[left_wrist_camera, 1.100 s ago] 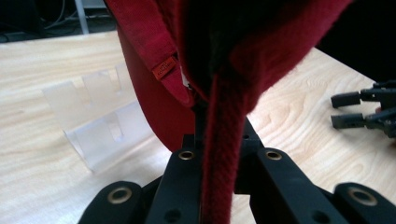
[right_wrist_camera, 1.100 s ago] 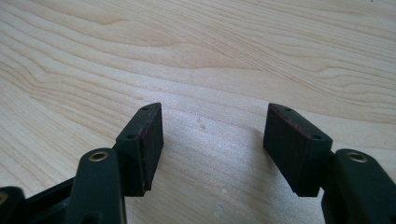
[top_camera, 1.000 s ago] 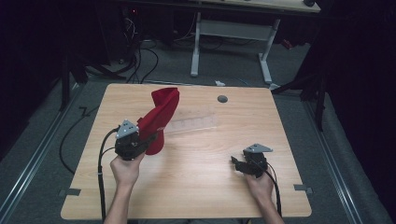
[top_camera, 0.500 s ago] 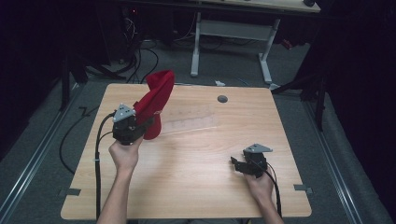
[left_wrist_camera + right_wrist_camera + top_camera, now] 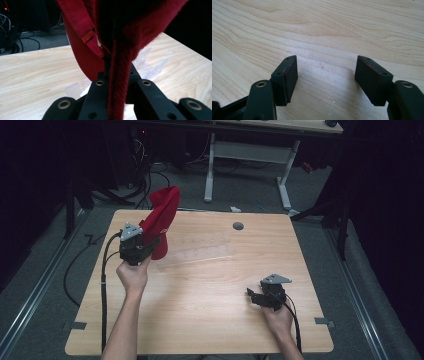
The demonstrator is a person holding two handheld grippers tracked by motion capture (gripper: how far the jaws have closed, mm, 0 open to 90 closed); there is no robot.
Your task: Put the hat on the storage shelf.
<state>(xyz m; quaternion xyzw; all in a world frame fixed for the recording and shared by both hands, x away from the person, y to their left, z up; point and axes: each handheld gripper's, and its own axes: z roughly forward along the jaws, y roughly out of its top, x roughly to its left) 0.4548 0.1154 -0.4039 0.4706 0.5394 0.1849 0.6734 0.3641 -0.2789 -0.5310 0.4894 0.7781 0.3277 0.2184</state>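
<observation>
A red fabric cap (image 5: 162, 217) hangs lifted above the table's back left, with my left gripper (image 5: 146, 245) shut on its edge. In the left gripper view the cap (image 5: 120, 32) rises from between the black jaws, and a small orange tag (image 5: 88, 38) shows on its brim. My left gripper (image 5: 119, 86) pinches a thick red seam. A clear plastic rack (image 5: 200, 251) lies flat on the table just right of the cap. My right gripper (image 5: 254, 296) rests low near the front right, open with bare wood between its pads (image 5: 287, 77).
The wooden table (image 5: 210, 320) has a grey round grommet (image 5: 238, 226) near its back edge. Black cables (image 5: 104, 285) trail off the left side. A white desk frame (image 5: 250, 155) stands on the floor behind the table. Tape marks sit at the front corners.
My left gripper has carried the red cap up and towards the back left of the table. The right gripper has stayed in place.
</observation>
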